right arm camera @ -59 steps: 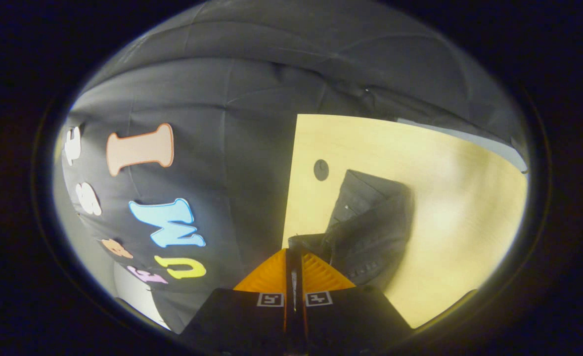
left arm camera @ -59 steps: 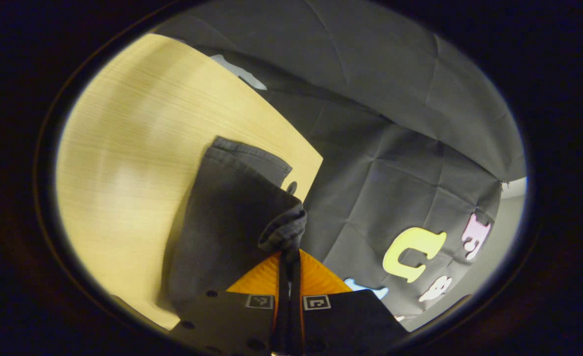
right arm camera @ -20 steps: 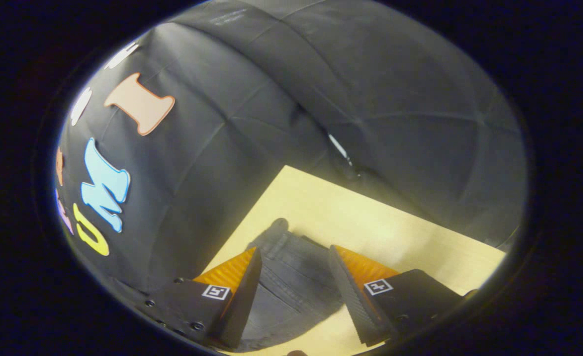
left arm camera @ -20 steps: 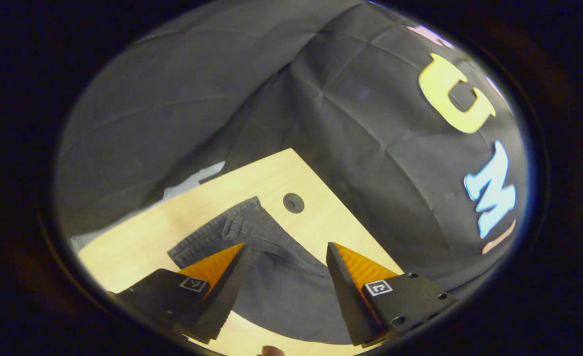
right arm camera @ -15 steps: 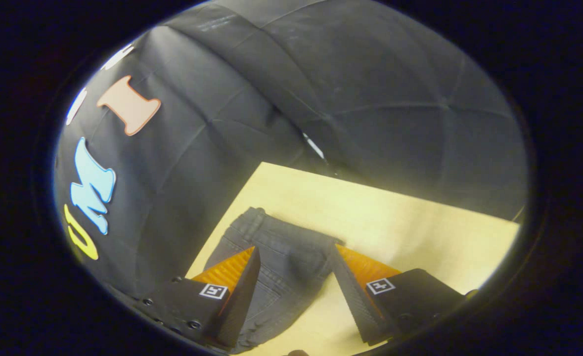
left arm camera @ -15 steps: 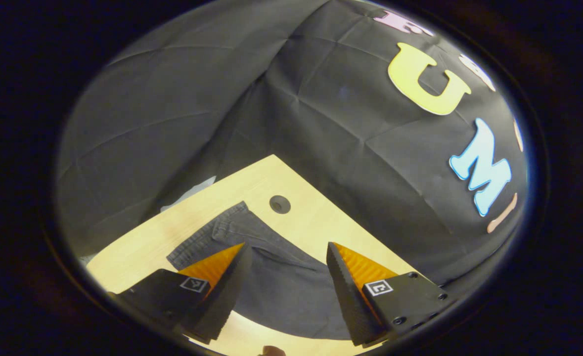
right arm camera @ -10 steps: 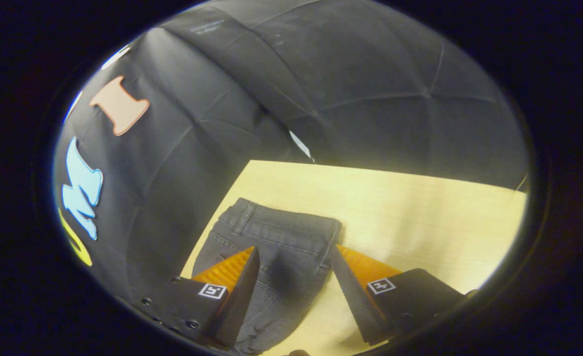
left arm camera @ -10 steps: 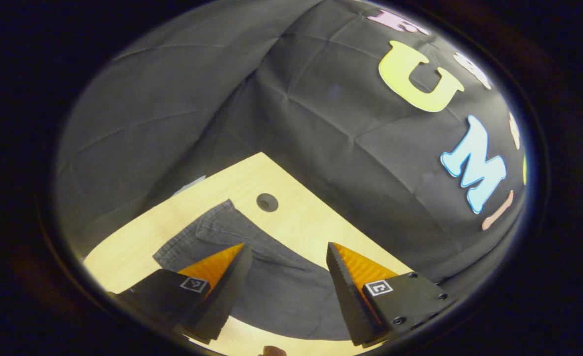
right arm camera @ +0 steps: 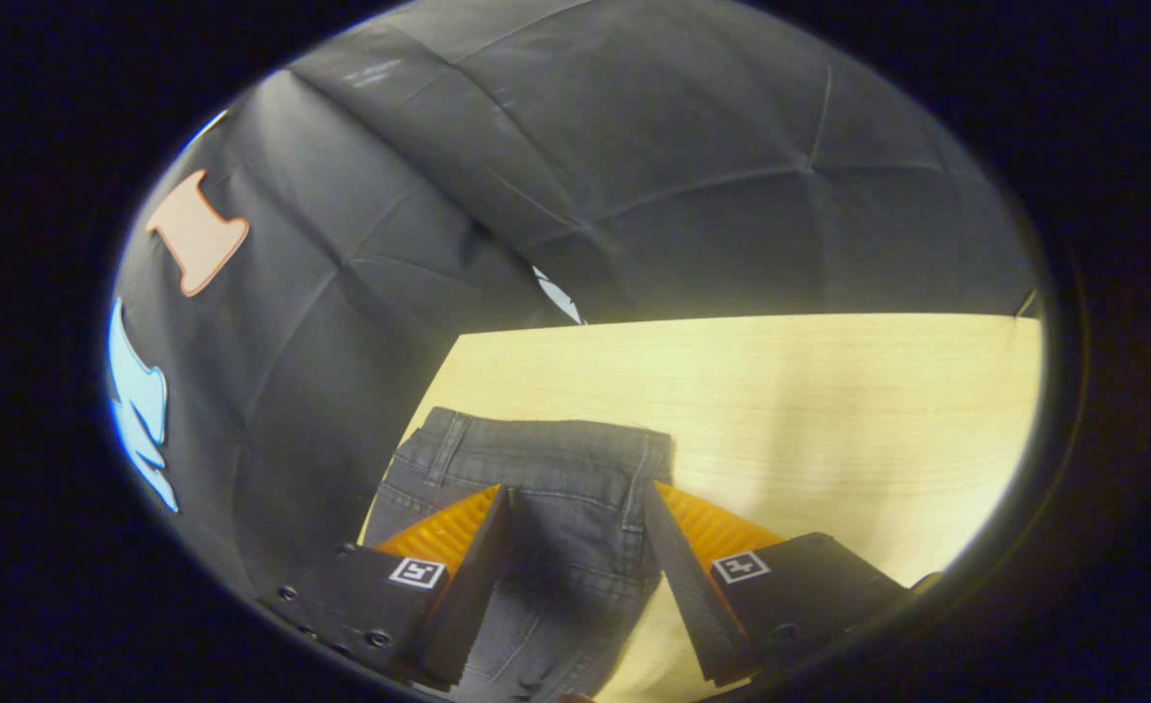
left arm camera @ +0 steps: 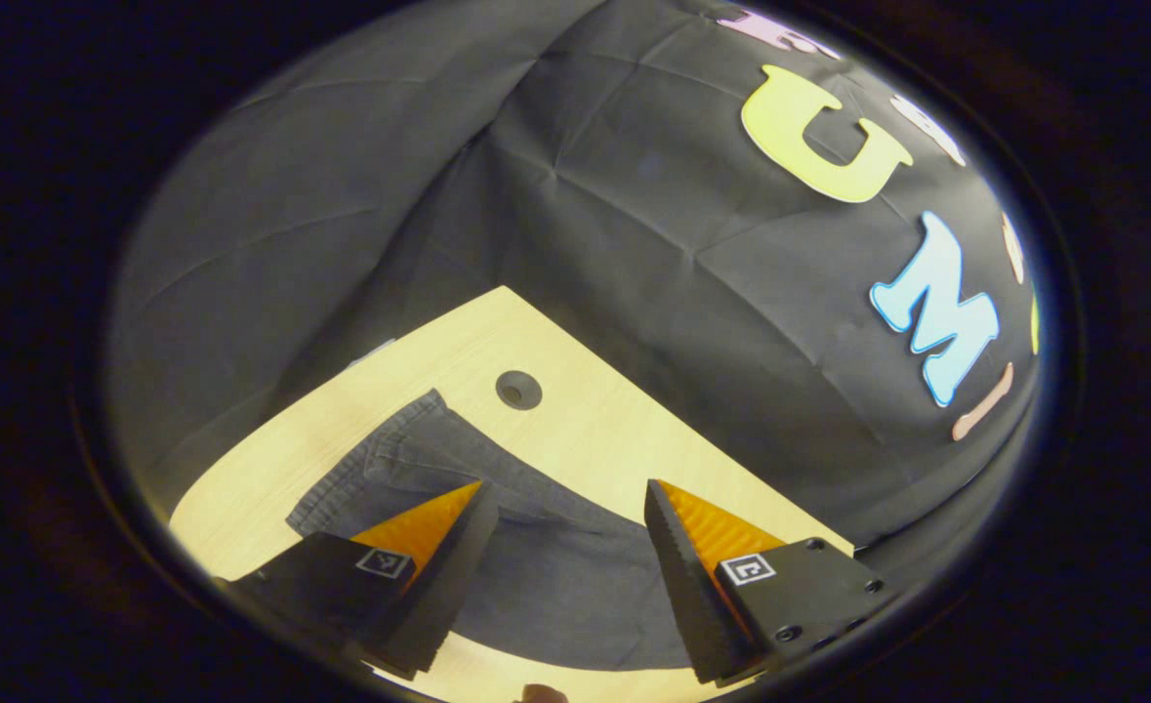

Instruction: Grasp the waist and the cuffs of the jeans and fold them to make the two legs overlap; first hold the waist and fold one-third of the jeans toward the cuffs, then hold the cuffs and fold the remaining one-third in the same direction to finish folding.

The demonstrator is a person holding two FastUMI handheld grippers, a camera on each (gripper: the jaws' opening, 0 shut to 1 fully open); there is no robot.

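Dark grey jeans point(left arm camera: 546, 576) lie folded flat on a light wooden table point(left arm camera: 624, 439), near its corner. In the left gripper view my left gripper point(left arm camera: 567, 508) hangs open just above the cloth, nothing between its fingers. The waistband end point(right arm camera: 536, 444) of the jeans shows in the right gripper view, lying straight across, with belt loops and seams visible. My right gripper point(right arm camera: 575, 508) is open above that same bundle point(right arm camera: 565, 557), fingers apart on either side of it without touching.
A round cable hole point(left arm camera: 518, 389) sits in the table just beyond the jeans, close to the table's edge. Bare wood point(right arm camera: 829, 410) stretches to the right of the jeans in the right gripper view. The black cloth wall hangs behind the table.
Three seconds ago both grippers were shut on jeans fabric; since then both have let go and opened. Over the last second both views have swung slightly while the jeans stay flat.
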